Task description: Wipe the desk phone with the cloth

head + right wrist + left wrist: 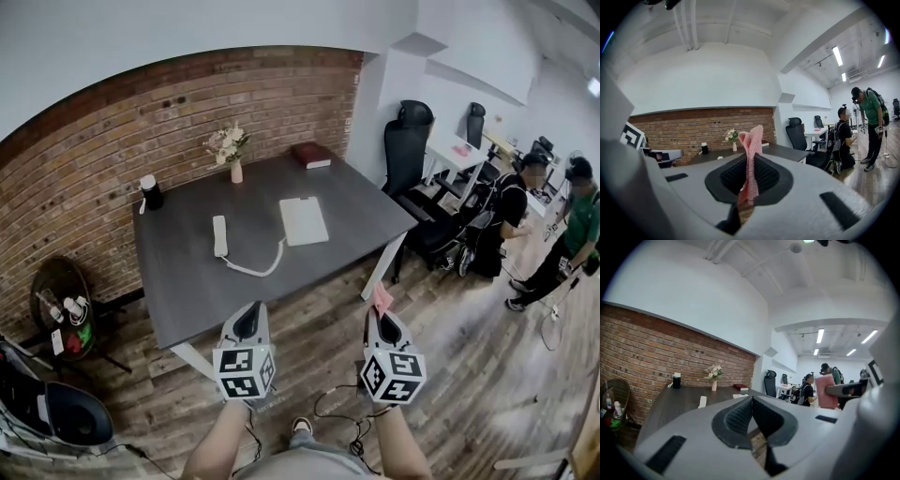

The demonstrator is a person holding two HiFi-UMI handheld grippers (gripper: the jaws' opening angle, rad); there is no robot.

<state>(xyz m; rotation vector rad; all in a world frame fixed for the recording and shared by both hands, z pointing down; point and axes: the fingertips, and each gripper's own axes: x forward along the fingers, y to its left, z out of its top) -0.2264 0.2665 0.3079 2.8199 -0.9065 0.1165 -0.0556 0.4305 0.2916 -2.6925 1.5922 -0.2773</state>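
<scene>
Standing upright, the pink cloth (pixel 752 140) is pinched in the right claw (pixel 749 180); left claw (pixel 751 413) closed, empty.

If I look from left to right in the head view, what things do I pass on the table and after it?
You'd pass the black canister → phone handset → phone base → black office chair → person in black → person in green.

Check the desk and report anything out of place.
The handset lies off the phone base, flat on the desk to the base's left, joined to it only by the cord. The vase stands upright and the book lies flat; nothing looks spilled.
</scene>
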